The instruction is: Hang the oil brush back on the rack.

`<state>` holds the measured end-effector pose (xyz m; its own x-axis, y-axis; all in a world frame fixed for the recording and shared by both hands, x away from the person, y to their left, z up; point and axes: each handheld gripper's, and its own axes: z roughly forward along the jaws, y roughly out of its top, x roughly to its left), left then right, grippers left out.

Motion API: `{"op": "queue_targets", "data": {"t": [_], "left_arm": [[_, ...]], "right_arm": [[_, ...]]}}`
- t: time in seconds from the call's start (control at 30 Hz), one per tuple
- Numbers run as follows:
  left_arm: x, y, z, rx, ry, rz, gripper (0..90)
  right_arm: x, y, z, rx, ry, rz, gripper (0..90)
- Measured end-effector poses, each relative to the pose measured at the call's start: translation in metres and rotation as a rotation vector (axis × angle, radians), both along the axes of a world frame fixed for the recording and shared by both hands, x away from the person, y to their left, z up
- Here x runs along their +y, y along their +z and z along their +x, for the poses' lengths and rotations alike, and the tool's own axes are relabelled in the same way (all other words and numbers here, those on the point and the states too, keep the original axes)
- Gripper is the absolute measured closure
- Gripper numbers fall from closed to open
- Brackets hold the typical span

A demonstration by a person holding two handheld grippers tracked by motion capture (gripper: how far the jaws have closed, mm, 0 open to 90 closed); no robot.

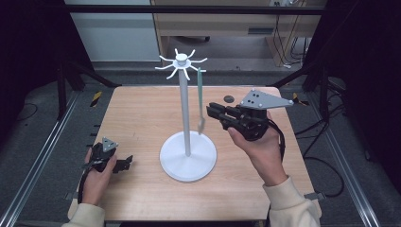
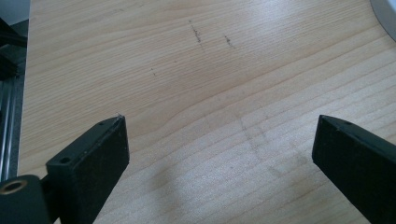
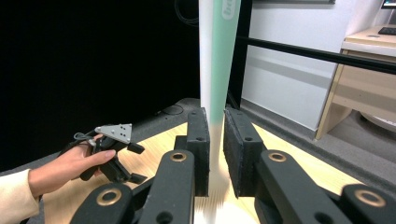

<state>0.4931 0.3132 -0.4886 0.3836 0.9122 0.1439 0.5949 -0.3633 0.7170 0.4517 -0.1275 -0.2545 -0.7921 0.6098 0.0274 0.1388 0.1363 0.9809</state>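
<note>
Right gripper (image 3: 215, 154) jaws hide the hanging green utensil's (image 3: 218, 60) blurred lower end.

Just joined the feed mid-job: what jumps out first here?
The tall white metal hook stand at the middle of the light wooden table, with a slim green-and-white utensil hanging from one hook. The right gripper has its fingers close around the utensil; the left gripper rests open near the table's left edge.

L gripper (image 1: 124, 164) fingers wide, R gripper (image 1: 213, 112) near-closed
</note>
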Motion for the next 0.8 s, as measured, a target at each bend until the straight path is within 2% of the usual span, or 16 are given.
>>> {"op": "queue_targets", "data": {"t": [0.23, 0.6, 0.8], "left_arm": [[0.000, 0.000, 0.000, 0.001, 0.000, -0.001, 3.4], [0.000, 0.000, 0.000, 0.005, -0.003, 0.006, 3.4], [0.000, 0.000, 0.000, 0.006, -0.003, 0.005, 3.4]], "right_arm": [[-0.006, 0.000, -0.004, -0.011, -0.019, -0.028, 80.2], [-0.026, -0.006, -0.009, -0.018, -0.100, -0.090, 79.9], [-0.030, -0.009, -0.008, -0.024, -0.147, -0.109, 70.3]]}}
